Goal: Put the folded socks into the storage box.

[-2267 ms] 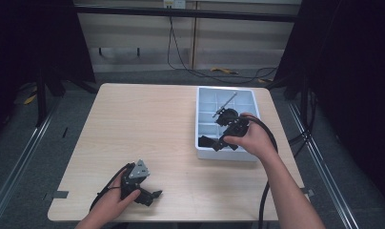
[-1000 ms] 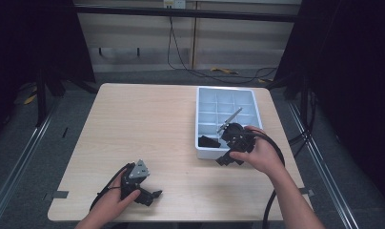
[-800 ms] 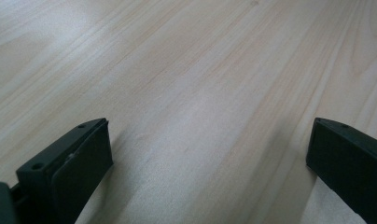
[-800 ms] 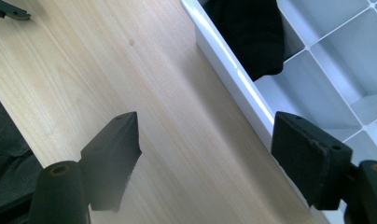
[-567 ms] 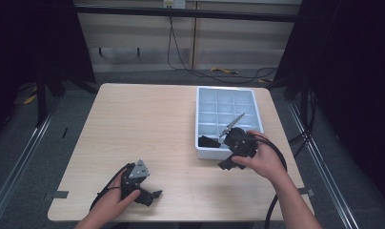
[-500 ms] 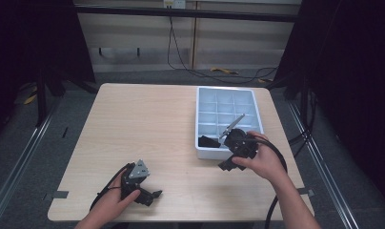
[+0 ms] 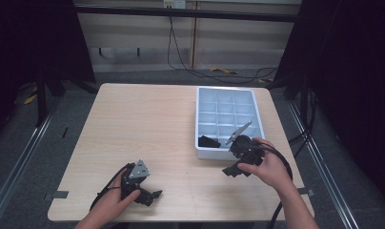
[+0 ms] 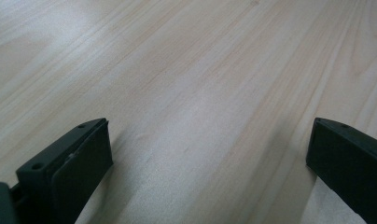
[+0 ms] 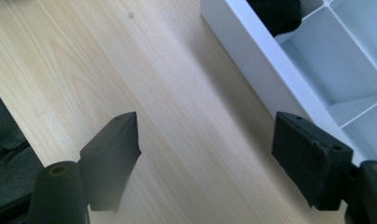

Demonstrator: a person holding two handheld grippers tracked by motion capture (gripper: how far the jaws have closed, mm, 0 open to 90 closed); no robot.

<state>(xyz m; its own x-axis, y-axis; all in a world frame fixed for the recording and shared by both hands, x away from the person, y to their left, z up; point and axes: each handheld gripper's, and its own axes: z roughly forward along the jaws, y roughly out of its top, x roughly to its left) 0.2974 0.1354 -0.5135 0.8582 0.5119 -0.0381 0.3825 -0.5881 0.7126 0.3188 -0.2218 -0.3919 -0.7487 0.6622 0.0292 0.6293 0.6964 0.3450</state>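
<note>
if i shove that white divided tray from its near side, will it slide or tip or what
The tray would probably slide rather than tip: it sits low, wide and flat on the smooth wooden table. It is likely light, since most compartments look empty and the walls thin. The dark object in its near-left compartment might shift inside.

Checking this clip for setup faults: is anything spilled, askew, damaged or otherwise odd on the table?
Nothing stands out. The compartment tray sits square on the table, with one dark item in a near-left compartment. Both the left tool and the right tool are open and hold nothing.
</note>
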